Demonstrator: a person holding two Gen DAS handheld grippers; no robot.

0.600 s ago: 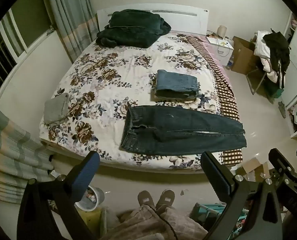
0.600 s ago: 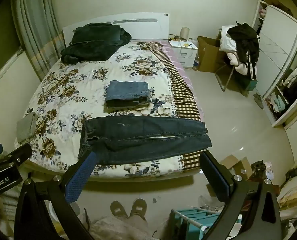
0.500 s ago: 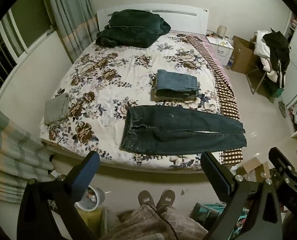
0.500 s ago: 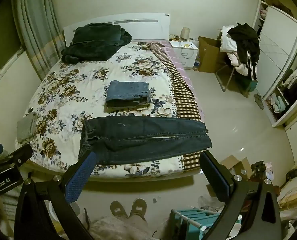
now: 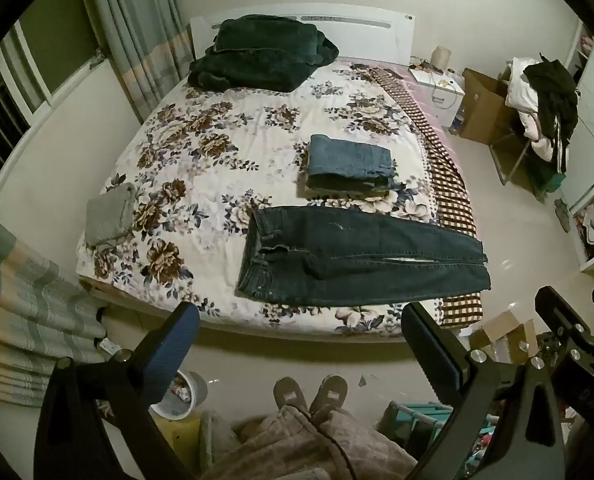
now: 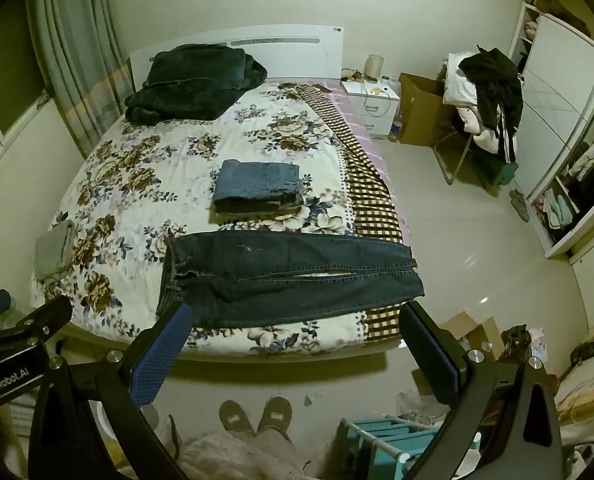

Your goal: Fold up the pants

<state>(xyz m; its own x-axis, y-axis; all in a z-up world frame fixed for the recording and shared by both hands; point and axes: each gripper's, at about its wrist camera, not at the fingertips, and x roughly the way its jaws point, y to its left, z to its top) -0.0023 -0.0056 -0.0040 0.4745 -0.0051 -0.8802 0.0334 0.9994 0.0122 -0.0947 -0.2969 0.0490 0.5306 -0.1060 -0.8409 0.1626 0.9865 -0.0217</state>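
Dark blue jeans (image 5: 357, 256) lie flat along the front edge of the floral bed (image 5: 201, 152), waistband to the left, legs side by side to the right. They also show in the right wrist view (image 6: 289, 276). My left gripper (image 5: 297, 330) is open and empty, held above the floor in front of the bed. My right gripper (image 6: 297, 330) is open and empty too, just short of the jeans. Neither touches the cloth.
A stack of folded jeans (image 5: 349, 166) sits behind the flat pair. A dark green blanket (image 5: 257, 54) lies at the headboard, a grey folded cloth (image 5: 107, 214) at the left edge. A chair with clothes (image 6: 485, 96), boxes, a nightstand and a teal rack (image 6: 393, 436) stand at right.
Both grippers have drifted very slightly; the view shifts a little. The jeans and the other clothes have not moved.
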